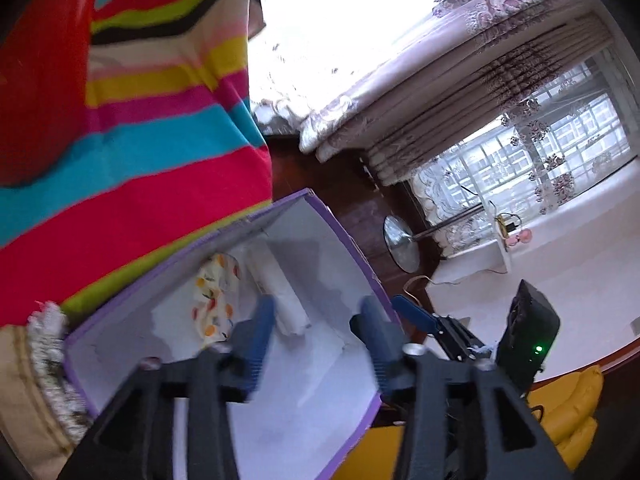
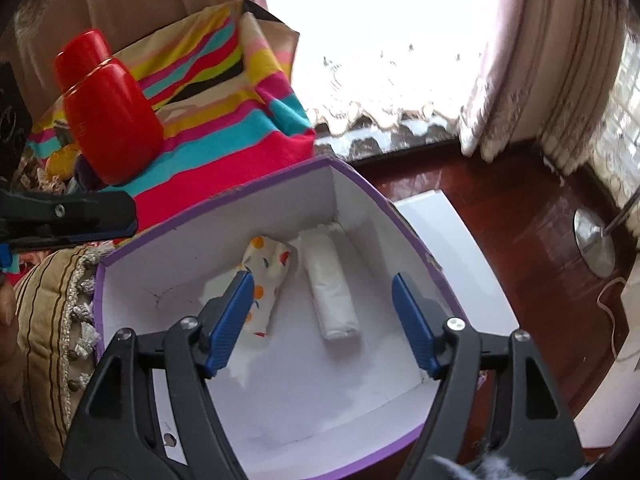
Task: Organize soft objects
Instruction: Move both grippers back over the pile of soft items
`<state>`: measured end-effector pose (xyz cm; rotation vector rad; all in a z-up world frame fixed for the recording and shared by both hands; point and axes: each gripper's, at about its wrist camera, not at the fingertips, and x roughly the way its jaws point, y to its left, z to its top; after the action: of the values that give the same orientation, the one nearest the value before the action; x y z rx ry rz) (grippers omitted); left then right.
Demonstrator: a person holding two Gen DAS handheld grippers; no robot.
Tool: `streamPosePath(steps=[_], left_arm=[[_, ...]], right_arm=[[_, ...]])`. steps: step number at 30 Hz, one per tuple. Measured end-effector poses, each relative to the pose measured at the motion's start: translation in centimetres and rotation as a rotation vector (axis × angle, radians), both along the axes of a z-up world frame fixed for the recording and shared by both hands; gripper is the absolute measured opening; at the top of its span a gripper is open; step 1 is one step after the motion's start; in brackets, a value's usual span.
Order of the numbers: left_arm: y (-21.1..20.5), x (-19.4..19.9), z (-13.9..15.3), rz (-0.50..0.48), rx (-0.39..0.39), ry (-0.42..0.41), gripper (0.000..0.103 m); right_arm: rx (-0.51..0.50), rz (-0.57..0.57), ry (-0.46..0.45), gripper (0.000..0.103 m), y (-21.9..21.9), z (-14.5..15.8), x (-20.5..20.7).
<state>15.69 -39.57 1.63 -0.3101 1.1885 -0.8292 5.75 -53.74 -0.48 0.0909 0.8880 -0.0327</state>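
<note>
A purple-edged white box [image 2: 360,184] holds two rolled cloths side by side: a fruit-print roll [image 2: 268,276] and a plain white roll [image 2: 332,288]. Both claws, left [image 1: 316,320] and right [image 2: 324,308], hover spread and empty above it. A striped cloth [image 2: 224,92] and red container [image 2: 108,120] crowd the far-left rim; the box's near half lies bare.

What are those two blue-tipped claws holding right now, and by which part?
Nothing. Both the left gripper and the right gripper hang with jaws open and empty above the purple box; the two rolled cloths lie inside, untouched.

left gripper [image 1: 316,320] | black frame, blue pads, silver screws | slightly blurred
</note>
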Motion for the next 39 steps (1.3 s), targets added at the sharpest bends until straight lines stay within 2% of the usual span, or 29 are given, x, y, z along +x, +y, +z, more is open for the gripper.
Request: streamPosePath(steps=[5, 10, 13, 16, 20, 24, 33, 39], left_arm=[[2.9, -0.9, 2.2, 0.031, 0.025, -0.111, 0.054], [7.8, -2.0, 4.0, 0.121, 0.091, -0.294, 0.063], [10.7, -2.4, 4.4, 0.171, 0.136, -0.364, 0.067], [14.0, -2.6, 4.2, 0.218, 0.194, -0.404, 0.067], [18.1, -2.4, 3.8, 0.281, 0.233, -0.399, 0.067], [22.8, -1.6, 3.5, 0.370, 0.230, -0.363, 0.067], [34.4, -0.5, 2.3, 0.622, 0.195, -0.289, 0.067], [39.7, -0.3, 2.3, 0.748, 0.198, -0.268, 0.067]], right_arm=[[-0.014, 0.046, -0.063, 0.086, 3.0, 1.5, 0.1], [-0.003, 0.070, -0.125, 0.087, 6.3, 2.6, 0.8], [0.011, 0.095, -0.177, 0.087, 8.2, 3.0, 1.0], [-0.022, 0.141, -0.192, 0.087, 10.7, 3.1, 1.3], [-0.010, 0.211, -0.152, 0.087, 13.7, 3.0, 2.0], [0.032, 0.264, -0.141, 0.087, 15.9, 3.2, 2.5], [0.030, 0.369, -0.124, 0.087, 21.9, 3.7, 3.5], [0.070, 0.421, -0.108, 0.087, 25.6, 4.0, 5.0]])
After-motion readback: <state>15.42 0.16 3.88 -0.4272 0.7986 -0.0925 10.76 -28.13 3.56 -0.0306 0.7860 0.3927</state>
